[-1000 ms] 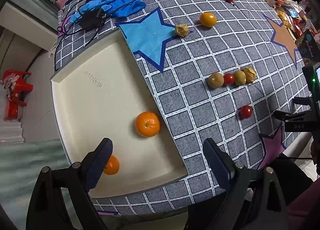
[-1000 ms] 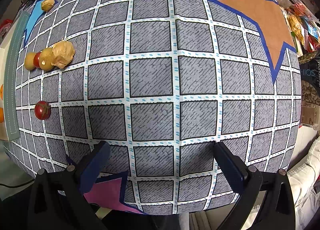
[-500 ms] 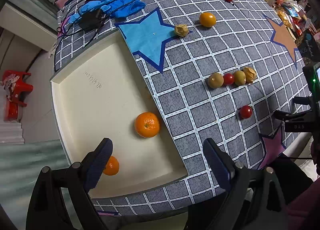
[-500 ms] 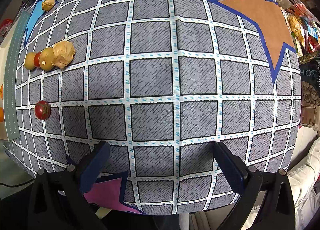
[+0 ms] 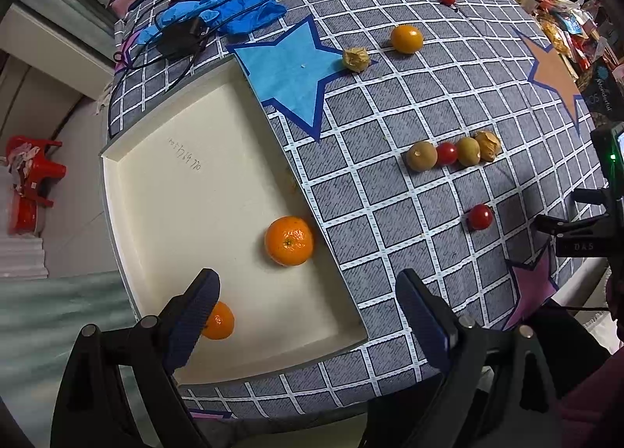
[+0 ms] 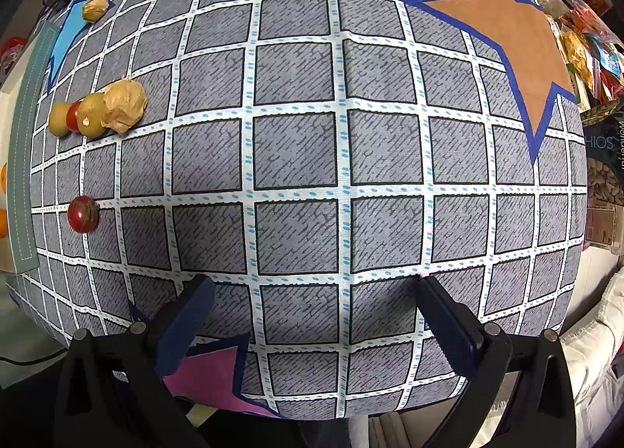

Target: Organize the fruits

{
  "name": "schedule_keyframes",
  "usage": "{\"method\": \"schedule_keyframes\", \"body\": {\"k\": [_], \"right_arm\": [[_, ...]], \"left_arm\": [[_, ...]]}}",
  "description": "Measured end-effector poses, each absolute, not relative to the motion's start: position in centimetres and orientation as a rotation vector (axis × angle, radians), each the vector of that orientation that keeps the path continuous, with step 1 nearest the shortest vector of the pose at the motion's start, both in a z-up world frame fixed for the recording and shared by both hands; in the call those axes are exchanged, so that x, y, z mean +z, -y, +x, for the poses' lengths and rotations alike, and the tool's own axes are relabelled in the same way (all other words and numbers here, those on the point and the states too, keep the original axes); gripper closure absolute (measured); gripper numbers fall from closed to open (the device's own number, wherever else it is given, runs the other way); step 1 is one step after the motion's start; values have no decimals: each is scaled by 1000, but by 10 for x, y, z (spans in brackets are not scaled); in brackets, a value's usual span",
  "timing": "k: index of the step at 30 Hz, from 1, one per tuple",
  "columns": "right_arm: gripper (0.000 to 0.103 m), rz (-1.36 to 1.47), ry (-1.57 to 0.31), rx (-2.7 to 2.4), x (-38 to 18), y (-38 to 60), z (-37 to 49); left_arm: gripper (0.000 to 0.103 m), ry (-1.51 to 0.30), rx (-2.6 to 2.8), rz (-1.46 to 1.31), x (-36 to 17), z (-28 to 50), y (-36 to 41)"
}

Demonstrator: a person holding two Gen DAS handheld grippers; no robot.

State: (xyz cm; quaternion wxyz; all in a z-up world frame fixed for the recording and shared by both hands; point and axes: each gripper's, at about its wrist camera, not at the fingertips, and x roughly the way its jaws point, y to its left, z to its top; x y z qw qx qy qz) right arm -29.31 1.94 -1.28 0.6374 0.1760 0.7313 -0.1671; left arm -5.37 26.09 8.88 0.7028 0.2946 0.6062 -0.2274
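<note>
Left gripper (image 5: pixel 308 305) spread wide, empty, above the tray (image 5: pixel 163 175). Two oranges in the tray: small (image 5: pixel 219 326) by the left finger, large (image 5: pixel 289 240) at the right wall. Tomato (image 5: pixel 480 217) and a touching row of four fruits (image 5: pixel 454 153) on the cloth (image 5: pixel 390 214). Right gripper (image 6: pixel 312 309) spread wide, empty, over bare cloth.

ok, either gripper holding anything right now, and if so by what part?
Nothing held. Left gripper is open above the tray; right gripper is open over bare tablecloth.
</note>
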Motion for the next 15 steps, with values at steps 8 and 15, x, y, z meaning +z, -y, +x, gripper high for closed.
{"method": "schedule_keyframes", "body": {"k": [8,15], "right_arm": [[0,402,-1667,-381,-13,-20,-294],[0,402,-1666,-380,-13,-19,-293]], "left_arm": [[9,-1345,-512,662,89,-53,-259],[9,-1347,-513,660,89,-53,-260]]}}
